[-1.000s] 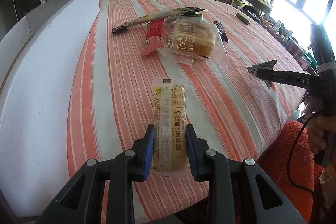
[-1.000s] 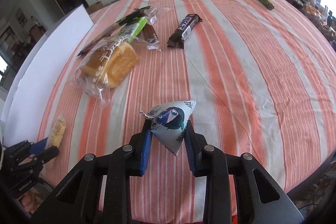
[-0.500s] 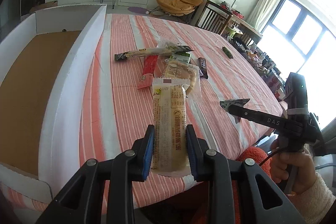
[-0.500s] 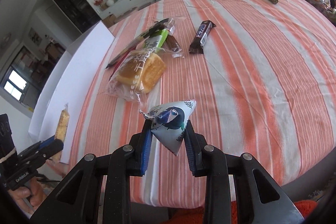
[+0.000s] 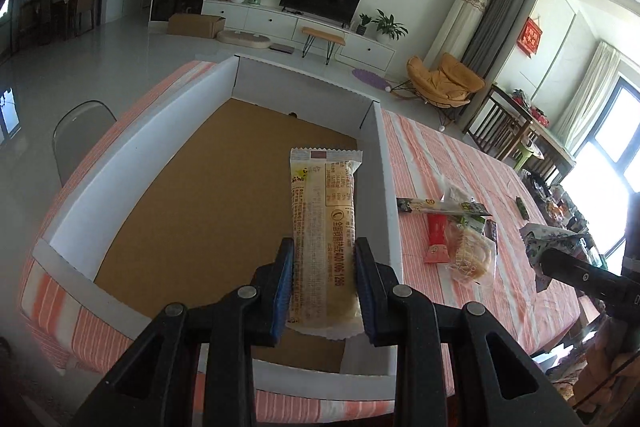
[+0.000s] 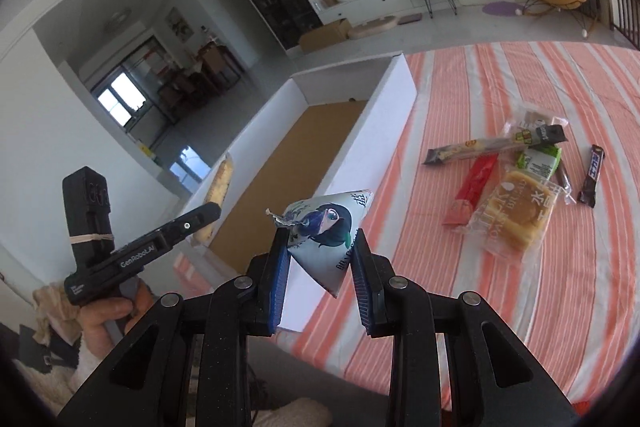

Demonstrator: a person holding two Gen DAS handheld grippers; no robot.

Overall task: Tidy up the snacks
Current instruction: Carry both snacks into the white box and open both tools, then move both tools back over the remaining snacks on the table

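Left gripper (image 5: pixel 323 281): I clamp the long yellow-printed bread packet (image 5: pixel 323 227), held over the brown floor of the white-walled cardboard box (image 5: pixel 384 163).
Right gripper (image 6: pixel 321 277): I clamp the triangular silver pouch with cartoon face (image 6: pixel 326 231), above the box's right wall.
Doing it well: I should lower the packet before releasing, flat along the wall.
Edges: the right wall is just beside the packet.
Room: the box floor looks bare; other snacks lie on the striped orange tablecloth (image 6: pixel 520 307).
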